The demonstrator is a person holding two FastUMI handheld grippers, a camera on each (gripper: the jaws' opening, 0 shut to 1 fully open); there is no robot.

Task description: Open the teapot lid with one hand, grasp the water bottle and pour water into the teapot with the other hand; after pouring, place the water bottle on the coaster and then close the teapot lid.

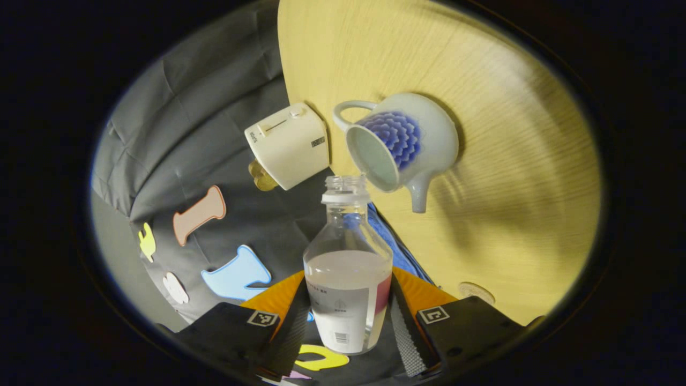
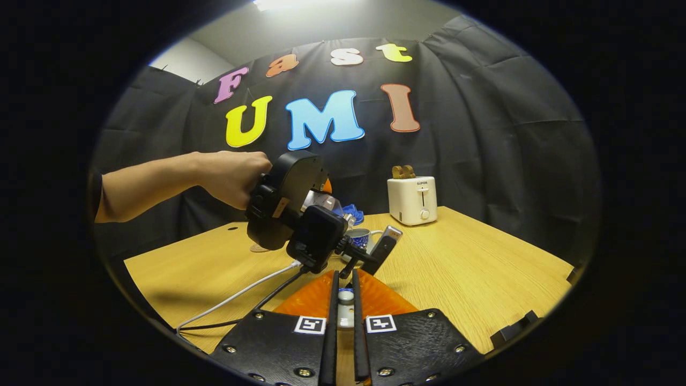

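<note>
— Two grips to sort out. Our left gripper (image 1: 351, 316) has its jaws pinching the water bottle (image 1: 348, 268) across the lower body, over the label, with a finger pressed to either side. The cap is off and the open neck points at the teapot (image 1: 403, 142), whose mouth stands bare just past it.

— And the lid?

— We think it sits in our right gripper (image 2: 343, 308). The jaws there are nearly pressed together, with a small pale knob-like piece (image 2: 345, 296) between them. We judge that to be the lid's knob, but too little of it shows to be sure.

— How will the bottle handle?

— It looks about half full, so moderately heavy, with weight that shifts as the water runs toward the neck. The clear plastic wall is thin and smooth and will likely give under a hard squeeze. The labelled belly is the right place to hold: the widest part, and the paper offers some bite. Higher up, the shoulder tapers and the fingers could slide off.

— The teapot?

— Glazed ceramic, stiff, slick and breakable. It rests on the counter (image 1: 509, 225), close to the toaster (image 1: 288, 143). Its mouth is wide, so the stream has room, but a knock from the bottle's neck could chip the rim.

— And the coaster?

— A round disc (image 1: 476, 291) lies near the counter's edge, probably that. The bottle's base is narrow, so we should set it down upright and gently
</note>
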